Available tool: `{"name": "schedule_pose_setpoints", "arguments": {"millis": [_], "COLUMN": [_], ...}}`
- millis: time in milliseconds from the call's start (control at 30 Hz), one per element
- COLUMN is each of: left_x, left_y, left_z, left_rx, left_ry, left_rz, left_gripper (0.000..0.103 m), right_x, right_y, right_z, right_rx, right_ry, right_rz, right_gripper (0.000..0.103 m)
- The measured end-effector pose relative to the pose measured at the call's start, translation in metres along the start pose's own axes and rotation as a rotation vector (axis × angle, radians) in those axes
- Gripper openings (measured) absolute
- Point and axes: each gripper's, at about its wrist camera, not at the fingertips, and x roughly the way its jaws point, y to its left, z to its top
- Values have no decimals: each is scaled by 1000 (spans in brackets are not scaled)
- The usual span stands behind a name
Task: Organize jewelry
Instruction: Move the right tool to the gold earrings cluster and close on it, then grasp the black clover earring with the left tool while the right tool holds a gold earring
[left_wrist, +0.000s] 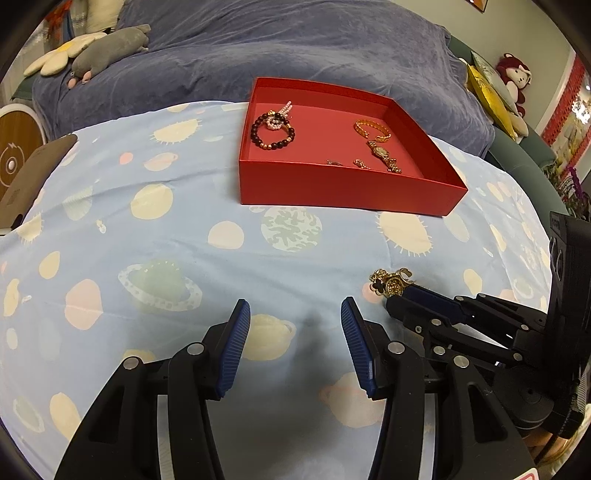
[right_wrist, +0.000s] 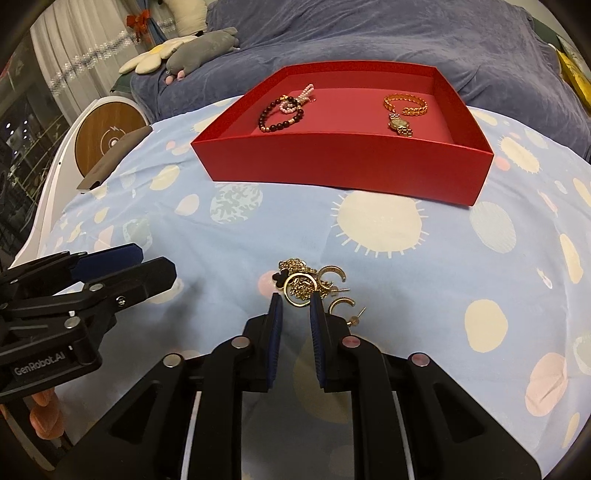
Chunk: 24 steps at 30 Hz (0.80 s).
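Note:
A red tray sits on the planet-print cloth. In it lie a dark bead bracelet, a pearl piece, a gold chain bracelet, a gold watch and small gold bits. A pile of gold jewelry with hoop earrings lies on the cloth. My right gripper is partly open, its tips at the pile's near edge with a gold ring between them. My left gripper is open and empty, to the left of the pile.
A brown flat case lies at the cloth's left edge beside a round wooden-faced device. A blue blanket with plush toys lies behind the tray. Yellow cushions and a red plush sit at far right.

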Motion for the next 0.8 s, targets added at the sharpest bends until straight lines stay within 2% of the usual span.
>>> {"name": "schedule_pose_setpoints", "arguments": {"millis": [67,233,300,367,567,800], "left_x": [-1,-2,-2,-1,1,16], "left_y": [2,3,3,2,-1,-27], "left_z": [1,0,0,0,-1,1], "left_rx": [-7,-8,-9,-7,-4,39], "left_ry": [-1,-1,2,2,3,1], "left_rz": [-4,-3,-4,-4,-9,-40], "left_gripper": [49,49,49,49,49,49], "right_x": [1,3,3,3,-9,-34], "right_y": [2,5,5,6,1,-18], "right_z": [1,3,3,3,0,-5], "right_rx": [-7,-22,-28,-35,-28,8], "right_ry": [-9,-18,-21,-23,-43,-65], "right_rz": [-15,-24,-30,-41,-35,-30], "right_gripper": [28,29,27,19,19,19]}}
